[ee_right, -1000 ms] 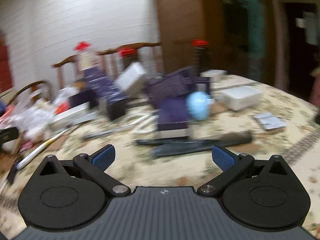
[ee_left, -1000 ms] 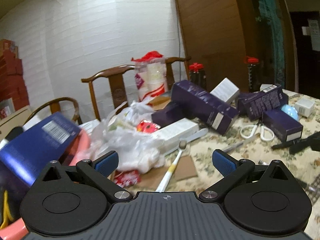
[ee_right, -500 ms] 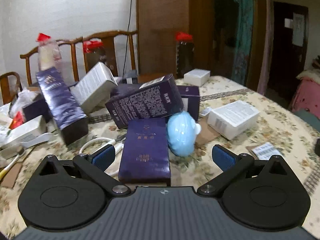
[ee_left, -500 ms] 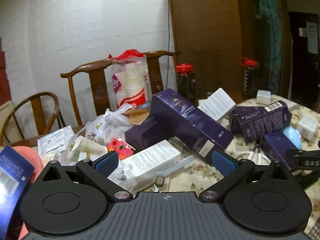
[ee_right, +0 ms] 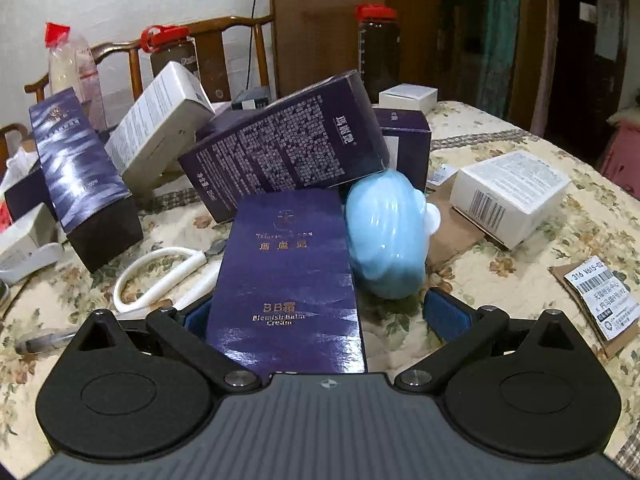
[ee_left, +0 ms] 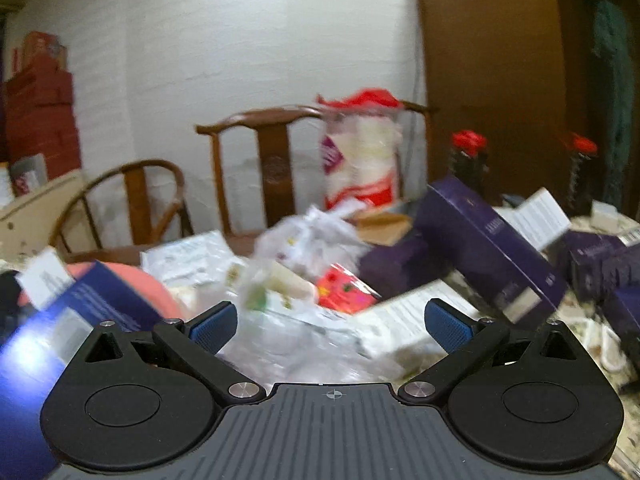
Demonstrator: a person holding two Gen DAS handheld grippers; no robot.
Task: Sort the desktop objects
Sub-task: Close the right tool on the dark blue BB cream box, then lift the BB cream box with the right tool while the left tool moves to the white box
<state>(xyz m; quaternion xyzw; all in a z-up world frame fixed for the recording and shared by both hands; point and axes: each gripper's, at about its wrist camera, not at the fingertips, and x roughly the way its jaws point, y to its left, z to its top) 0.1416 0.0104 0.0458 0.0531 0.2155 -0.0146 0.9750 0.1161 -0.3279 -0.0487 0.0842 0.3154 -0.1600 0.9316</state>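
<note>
A floral tablecloth (ee_right: 500, 264) covers a cluttered table before wooden chairs. The right gripper (ee_right: 316, 316) is spread wide around the near end of a flat purple box (ee_right: 286, 280) printed "BB", "Blemish Balm Cream"; its left pad sits just beside the box, its right pad apart. A pale blue toy (ee_right: 386, 236) lies at 1 o'clock, white-handled scissors (ee_right: 160, 276) at 10 o'clock. Two red-capped bottles stand behind. The left gripper (ee_left: 330, 324), blurred, is spread wide and empty above a crumpled plastic bag (ee_left: 288, 312).
</note>
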